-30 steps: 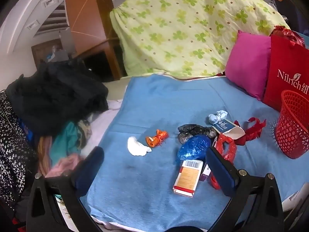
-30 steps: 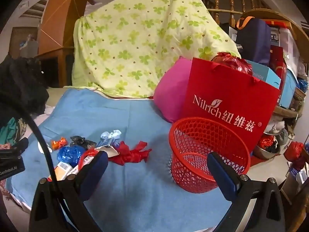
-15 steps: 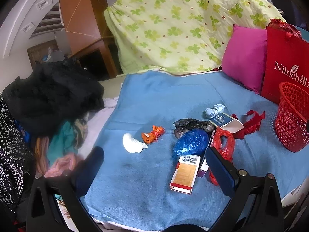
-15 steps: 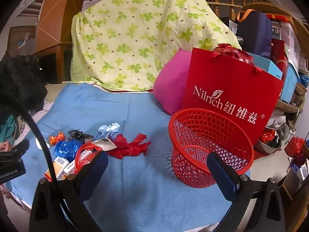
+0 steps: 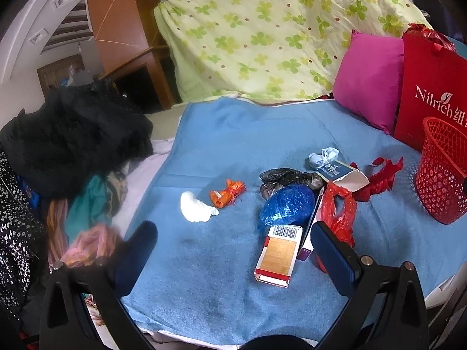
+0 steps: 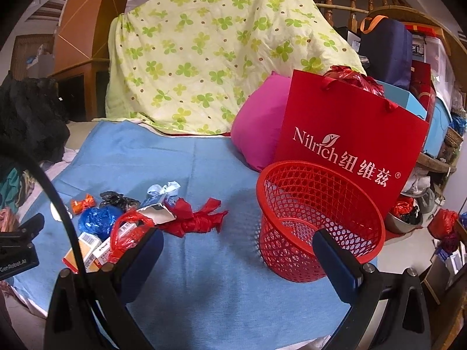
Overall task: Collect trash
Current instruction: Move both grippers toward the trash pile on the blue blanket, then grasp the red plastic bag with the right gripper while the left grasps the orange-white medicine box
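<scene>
Trash lies scattered on a blue blanket [image 5: 233, 151]: a white tissue wad [image 5: 195, 210], an orange wrapper [image 5: 227, 193], a black bag [image 5: 287, 178], a blue bag [image 5: 287, 207], a red-and-white carton [image 5: 278, 253], a red plastic bag [image 5: 338, 213], a torn box [image 5: 341, 172] and a red ribbon [image 5: 379, 176]. A red mesh basket [image 6: 318, 218] stands empty to the right of the pile. My left gripper [image 5: 233, 250] hovers open above the blanket's near edge, in front of the carton. My right gripper [image 6: 238, 255] is open near the basket, with the red ribbon [image 6: 197, 217] ahead of its left side.
A red paper bag [image 6: 347, 134] and a pink pillow [image 6: 256, 128] stand behind the basket. A green floral quilt [image 6: 210, 58] is draped at the back. Dark clothes [image 5: 70, 134] are piled left of the blanket. Cluttered shelves and floor items sit at far right.
Both grippers have drifted slightly toward the bed, so the trash and basket look a little larger and lower. Nothing was grasped or moved.
</scene>
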Tool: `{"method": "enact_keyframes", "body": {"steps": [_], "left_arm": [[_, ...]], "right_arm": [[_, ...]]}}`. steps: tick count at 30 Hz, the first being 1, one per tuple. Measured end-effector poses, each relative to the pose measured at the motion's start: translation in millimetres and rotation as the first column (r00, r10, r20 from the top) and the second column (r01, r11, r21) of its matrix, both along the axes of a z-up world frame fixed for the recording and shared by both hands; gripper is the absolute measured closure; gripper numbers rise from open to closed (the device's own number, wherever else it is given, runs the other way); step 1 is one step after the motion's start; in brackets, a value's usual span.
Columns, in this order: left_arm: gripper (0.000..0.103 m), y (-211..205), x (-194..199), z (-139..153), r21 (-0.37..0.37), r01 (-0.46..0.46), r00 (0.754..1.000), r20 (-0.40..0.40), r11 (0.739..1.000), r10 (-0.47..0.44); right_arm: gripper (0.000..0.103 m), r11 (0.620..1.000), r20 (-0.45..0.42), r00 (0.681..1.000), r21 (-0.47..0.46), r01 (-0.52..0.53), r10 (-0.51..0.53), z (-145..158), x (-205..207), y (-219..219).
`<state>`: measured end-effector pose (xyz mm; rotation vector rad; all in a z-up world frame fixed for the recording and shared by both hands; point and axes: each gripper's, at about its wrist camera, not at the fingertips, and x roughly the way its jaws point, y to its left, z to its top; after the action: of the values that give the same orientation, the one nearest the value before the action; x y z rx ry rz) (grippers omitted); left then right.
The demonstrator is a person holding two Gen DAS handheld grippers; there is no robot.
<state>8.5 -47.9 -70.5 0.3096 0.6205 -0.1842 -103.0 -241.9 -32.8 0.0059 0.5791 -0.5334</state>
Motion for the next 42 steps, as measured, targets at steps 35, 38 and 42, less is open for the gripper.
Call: {"method": "enact_keyframes", "body": {"steps": [35,38,42], "left_arm": [[0.0,-6.3,9.0,-41.8,0.051,0.039,0.994,-0.1,0.998,-0.034],[0.0,14.9,19.3,-57.6,0.038,0.009,0.991,-0.131,0.999,-0.004],[0.0,46.1,33.2,-81.8,0.01,-0.034,0.982,-0.187,0.999,0.036]], "right_arm": [[0.0,0.986,-0.084,0.996,0.164,-0.026,0.041,-53.4,-7.9,-28.3],[0.0,0.939,-0.029,0.988,0.317,-0.135,0.152,-61.7,-8.0,-35.2],[0.0,0.828,-0.021,0.977,0.534,-0.17,0.214,-87.5,9.2,-47.5]]}}
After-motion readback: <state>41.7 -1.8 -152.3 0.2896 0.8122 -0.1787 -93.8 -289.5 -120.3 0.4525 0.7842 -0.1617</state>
